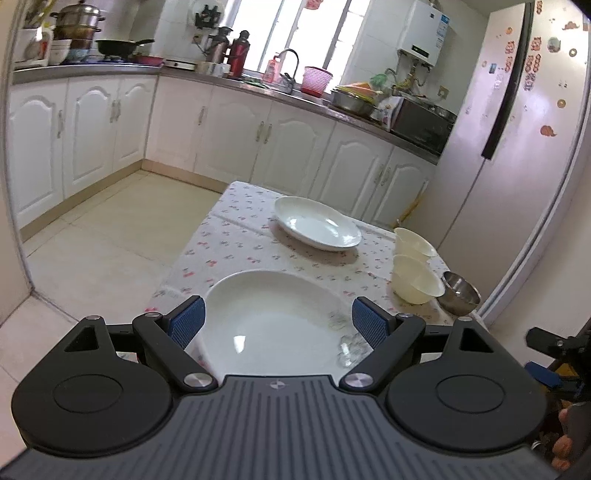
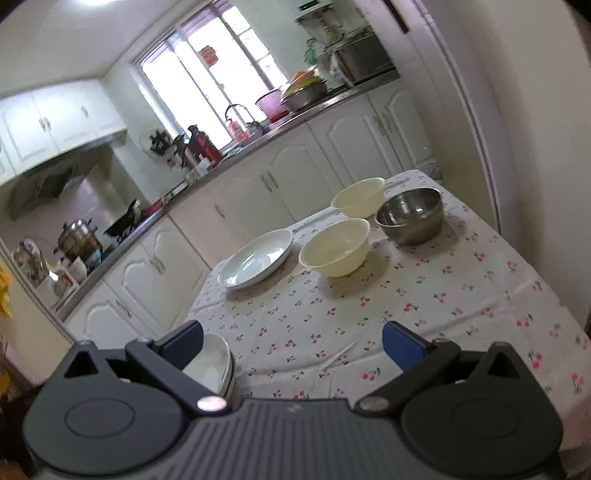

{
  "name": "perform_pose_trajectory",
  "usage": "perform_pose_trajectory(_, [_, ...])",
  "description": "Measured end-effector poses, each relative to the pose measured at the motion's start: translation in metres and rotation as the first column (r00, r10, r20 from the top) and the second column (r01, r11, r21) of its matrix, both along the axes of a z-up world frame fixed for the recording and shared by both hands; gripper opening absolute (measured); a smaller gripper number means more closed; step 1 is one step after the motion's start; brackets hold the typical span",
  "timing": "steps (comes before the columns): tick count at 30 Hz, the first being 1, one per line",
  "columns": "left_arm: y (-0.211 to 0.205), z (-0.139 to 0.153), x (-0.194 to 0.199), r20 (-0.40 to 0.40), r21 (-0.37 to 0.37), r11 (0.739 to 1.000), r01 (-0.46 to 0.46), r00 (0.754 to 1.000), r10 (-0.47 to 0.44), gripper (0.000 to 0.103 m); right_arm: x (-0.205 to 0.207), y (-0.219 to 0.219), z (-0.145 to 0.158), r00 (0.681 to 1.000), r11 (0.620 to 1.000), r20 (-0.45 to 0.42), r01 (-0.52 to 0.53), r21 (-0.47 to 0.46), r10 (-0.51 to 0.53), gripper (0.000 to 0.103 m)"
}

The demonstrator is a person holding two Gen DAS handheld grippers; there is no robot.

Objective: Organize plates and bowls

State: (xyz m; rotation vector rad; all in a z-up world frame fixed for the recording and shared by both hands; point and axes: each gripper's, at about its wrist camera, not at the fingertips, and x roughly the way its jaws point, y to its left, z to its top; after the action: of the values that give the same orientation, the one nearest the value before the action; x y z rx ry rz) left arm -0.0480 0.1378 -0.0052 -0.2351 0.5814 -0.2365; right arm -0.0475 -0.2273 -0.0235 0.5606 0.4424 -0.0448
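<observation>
Straddling the near plate (image 1: 273, 325), the left claw (image 1: 277, 325), jaws apart like the right claw (image 2: 291, 345), risks chipping its rim

No lettering can be read anywhere: the blue label on the white water heater (image 1: 424, 29) at the upper right of the left wrist view (its small dark display too) is only a blur.
</observation>
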Motion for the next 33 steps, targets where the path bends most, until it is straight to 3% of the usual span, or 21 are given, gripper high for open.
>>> perform_pose_trajectory(5, [-0.026,0.008,0.044,-0.005,0.017,0.999,0.033,0.999,-0.033,0.103,0.044,0.003,0.016,0.996,0.995,0.024,-0.09,-0.037,0.091,0.102])
perform_pose_trajectory(9, [-0.044,0.008,0.099,-0.046,0.001,1.0,0.024,0.999,-0.024,0.103,0.102,0.001,0.023,0.988,0.99,0.052,-0.143,0.003,0.142,0.102])
perform_pose_trajectory(12, [-0.054,0.009,0.136,-0.059,-0.028,0.999,0.017,0.998,-0.019,0.103,0.15,-0.001,0.025,0.987,0.986,0.02,-0.163,0.036,0.162,0.102])
perform_pose_trajectory(15, [-0.063,0.006,0.17,-0.072,-0.047,0.999,-0.011,0.997,0.007,0.103,0.194,-0.001,0.028,0.981,0.981,0.031,-0.194,0.026,0.193,0.102])
perform_pose_trajectory(19, [-0.076,-0.006,0.211,-0.106,-0.035,0.998,-0.045,0.993,0.041,0.093,0.246,-0.005,0.02,0.978,0.978,0.017,-0.206,0.026,0.206,0.099])
perform_pose_trajectory(24, [-0.082,-0.029,0.255,-0.183,-0.023,0.997,-0.077,0.981,0.071,0.076,0.303,-0.006,-0.005,0.971,0.974,-0.076,-0.226,0.032,0.227,0.087])
perform_pose_trajectory(29, [-0.083,-0.054,0.293,-0.254,-0.001,0.996,-0.093,0.963,0.09,0.06,0.338,-0.012,-0.029,0.963,0.973,-0.144,-0.217,0.075,0.226,0.085])
perform_pose_trajectory(33, [-0.083,-0.066,0.308,-0.283,0.006,0.997,-0.082,0.956,0.08,0.054,0.355,-0.015,-0.034,0.962,0.977,-0.173,-0.202,0.062,0.21,0.085])
